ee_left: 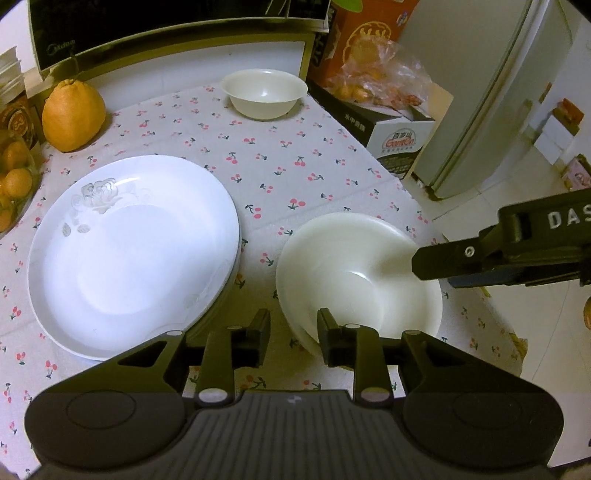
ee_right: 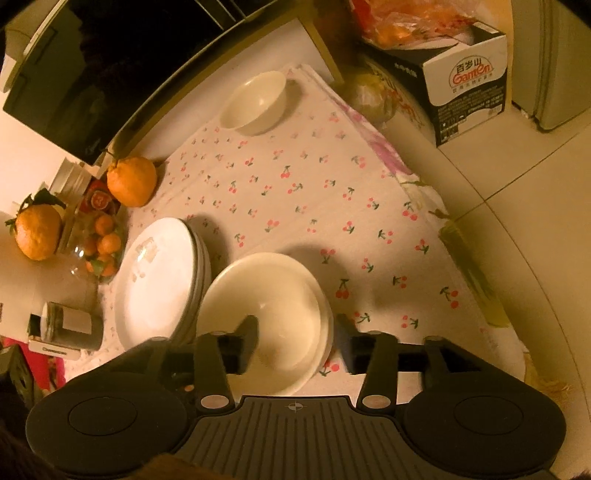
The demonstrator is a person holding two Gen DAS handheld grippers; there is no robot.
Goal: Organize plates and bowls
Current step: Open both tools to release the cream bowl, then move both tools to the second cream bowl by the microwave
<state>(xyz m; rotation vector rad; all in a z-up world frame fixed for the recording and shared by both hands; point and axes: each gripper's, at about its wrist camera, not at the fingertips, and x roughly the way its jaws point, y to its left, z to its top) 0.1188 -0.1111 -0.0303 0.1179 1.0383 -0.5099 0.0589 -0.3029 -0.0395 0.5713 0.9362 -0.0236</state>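
Note:
Cream bowls (ee_left: 358, 273) sit nested on the cherry-print cloth, just right of a stack of white plates (ee_left: 133, 251). A smaller cream bowl (ee_left: 264, 92) stands alone at the far side. My left gripper (ee_left: 293, 328) is open and straddles the nested bowls' near-left rim, one finger inside and one outside, with a gap on both sides. My right gripper (ee_right: 298, 332) is open too. Its left finger hangs inside the nested bowls (ee_right: 280, 295) and its right finger is over the cloth. In the left wrist view, one of the right gripper's fingers (ee_left: 439, 260) reaches over the bowls' right rim.
A large orange citrus (ee_left: 74, 118) and a microwave (ee_left: 147, 33) stand at the back. A glass dish of small oranges (ee_right: 99, 247) and a jar (ee_right: 70, 325) are left of the plates (ee_right: 159, 280). A carton (ee_left: 399, 136) and a fridge (ee_left: 498, 110) are beyond the table's right edge.

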